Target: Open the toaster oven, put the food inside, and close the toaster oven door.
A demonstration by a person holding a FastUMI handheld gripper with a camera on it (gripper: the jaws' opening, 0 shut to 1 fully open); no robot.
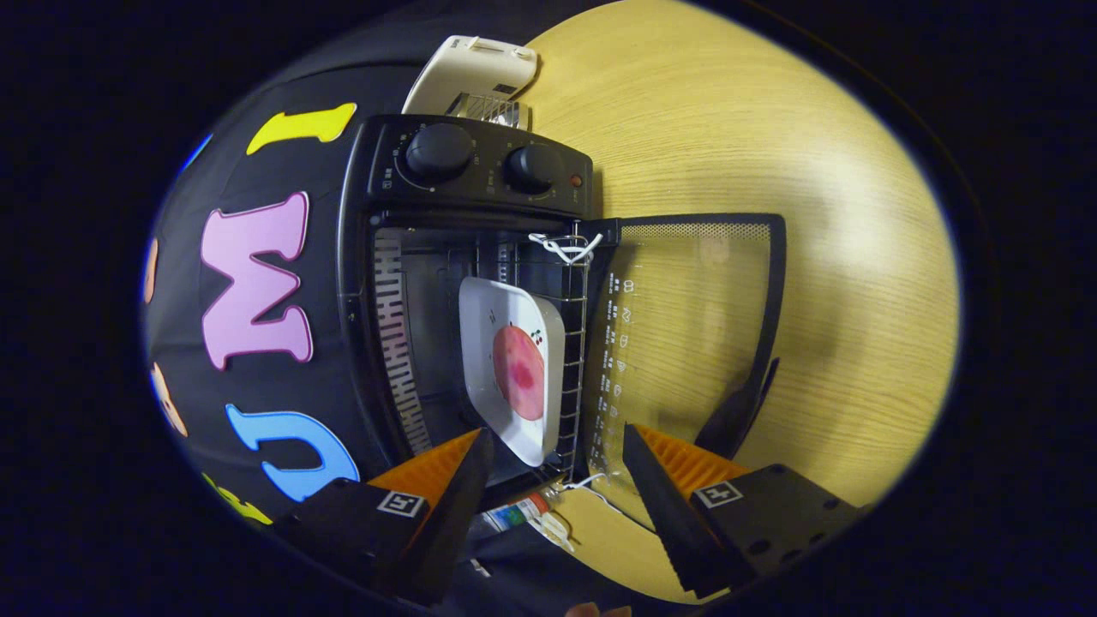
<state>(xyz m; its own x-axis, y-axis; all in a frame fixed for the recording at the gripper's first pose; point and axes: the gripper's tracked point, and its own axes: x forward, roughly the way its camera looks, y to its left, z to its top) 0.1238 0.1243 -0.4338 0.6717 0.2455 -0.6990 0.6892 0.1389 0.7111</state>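
Toaster oven [467, 283] door [694, 343] open, plated food [518, 373] inside, gripper [557, 450] spread

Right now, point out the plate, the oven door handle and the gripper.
plate [501, 338]: gripper view, bare white face above the food.
oven door handle [739, 410]: gripper view, middle of the dark bar.
gripper [557, 450]: gripper view, open gap between fingertips.

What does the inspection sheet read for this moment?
Surface: wooden table, bare beside the oven.
Job's things: toaster oven with door fully open; plate with food on the rack inside.
Clutter: white appliance behind the oven; small tube near the fingers.
Grippers: tool open, empty, just ahead of the oven opening.
Cables: white ties on the rack.
Surroundings: black cloth wall.
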